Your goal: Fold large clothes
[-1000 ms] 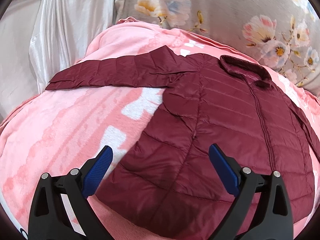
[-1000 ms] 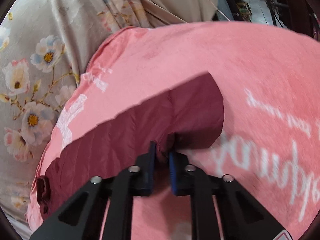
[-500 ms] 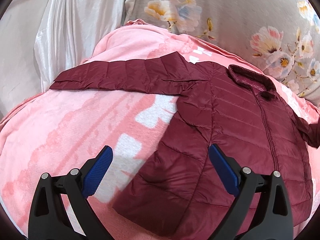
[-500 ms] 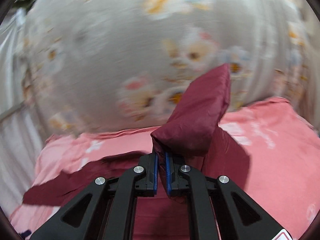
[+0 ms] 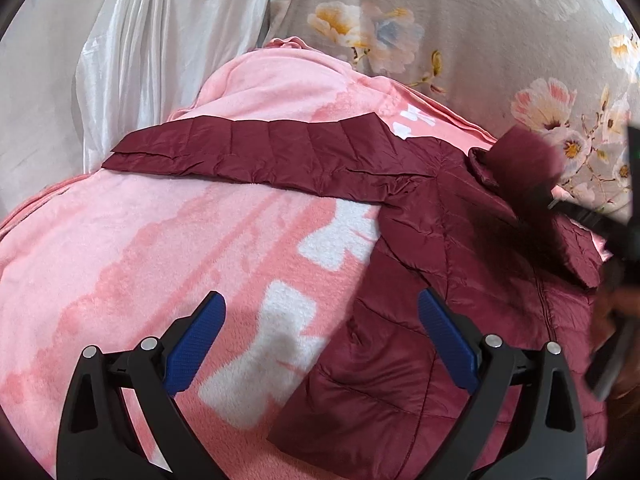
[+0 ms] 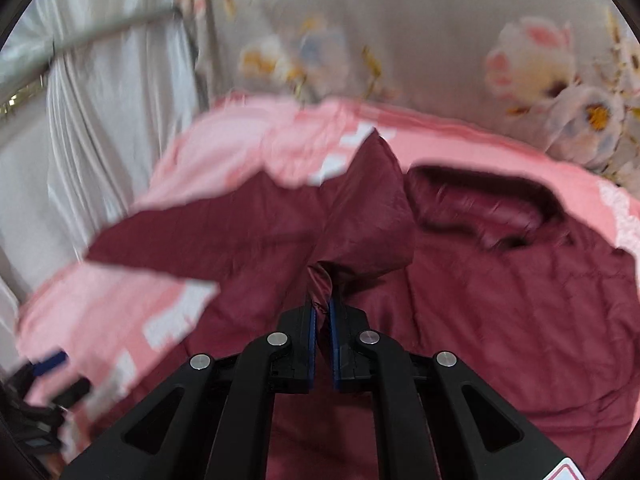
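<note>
A maroon quilted jacket (image 5: 460,280) lies face up on the pink blanket, its left sleeve (image 5: 256,152) stretched out to the left. My left gripper (image 5: 320,340) is open and empty, hovering over the jacket's lower left hem. My right gripper (image 6: 323,312) is shut on the jacket's right sleeve (image 6: 368,216) and holds its cuff above the jacket's chest, near the collar (image 6: 480,208). The lifted sleeve shows blurred in the left wrist view (image 5: 524,168).
A pink blanket with white lettering (image 5: 160,260) covers the bed. A grey floral fabric (image 5: 460,32) stands behind it, and white satin cloth (image 5: 140,48) hangs at the left. My left gripper shows blurred at the lower left of the right wrist view (image 6: 44,384).
My right gripper has carried the right sleeve up off the blanket and swung it left over the jacket's body. My left gripper has drifted left and back a little, still open.
</note>
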A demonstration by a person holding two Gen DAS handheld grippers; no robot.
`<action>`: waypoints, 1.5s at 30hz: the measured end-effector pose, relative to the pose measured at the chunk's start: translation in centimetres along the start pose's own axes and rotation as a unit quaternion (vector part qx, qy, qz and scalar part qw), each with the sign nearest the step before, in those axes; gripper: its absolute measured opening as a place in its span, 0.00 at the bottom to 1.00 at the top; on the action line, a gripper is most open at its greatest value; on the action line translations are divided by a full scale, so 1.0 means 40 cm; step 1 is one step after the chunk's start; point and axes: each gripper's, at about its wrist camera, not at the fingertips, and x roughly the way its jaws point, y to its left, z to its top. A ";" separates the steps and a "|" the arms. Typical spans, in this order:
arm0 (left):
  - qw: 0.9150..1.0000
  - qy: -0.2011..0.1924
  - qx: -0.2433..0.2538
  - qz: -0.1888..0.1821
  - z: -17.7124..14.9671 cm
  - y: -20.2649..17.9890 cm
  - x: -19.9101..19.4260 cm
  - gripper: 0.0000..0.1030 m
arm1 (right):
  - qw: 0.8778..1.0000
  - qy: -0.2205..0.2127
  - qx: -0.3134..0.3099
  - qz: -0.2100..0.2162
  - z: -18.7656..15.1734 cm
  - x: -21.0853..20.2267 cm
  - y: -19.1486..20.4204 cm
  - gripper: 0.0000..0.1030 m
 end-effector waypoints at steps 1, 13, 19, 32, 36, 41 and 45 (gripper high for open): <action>1.000 0.000 0.000 -0.001 0.002 0.001 0.002 0.92 | 1.000 0.011 -0.004 -0.002 -0.011 0.022 0.004 0.06; 0.975 0.093 -0.036 -0.198 0.066 -0.155 0.125 0.94 | 0.997 0.020 0.066 0.021 -0.116 -0.047 -0.101 0.49; 0.964 0.155 -0.043 -0.212 0.069 -0.265 0.266 0.94 | 0.980 -0.022 0.194 -0.034 -0.201 -0.227 -0.387 0.49; 0.966 0.169 -0.037 -0.192 0.167 -0.339 0.349 0.15 | 0.882 -0.078 0.463 0.047 -0.344 -0.224 -0.830 0.50; 0.971 0.151 -0.022 -0.187 0.201 -0.351 0.346 0.01 | 0.858 -0.112 0.498 0.062 -0.321 -0.205 -0.878 0.28; 0.979 0.129 0.022 -0.156 0.203 -0.375 0.354 0.01 | 0.863 -0.162 0.477 0.030 -0.306 -0.276 -0.868 0.03; 0.979 0.149 0.038 -0.133 0.155 -0.381 0.405 0.01 | 0.887 -0.099 0.449 -0.045 -0.314 -0.235 -0.866 0.02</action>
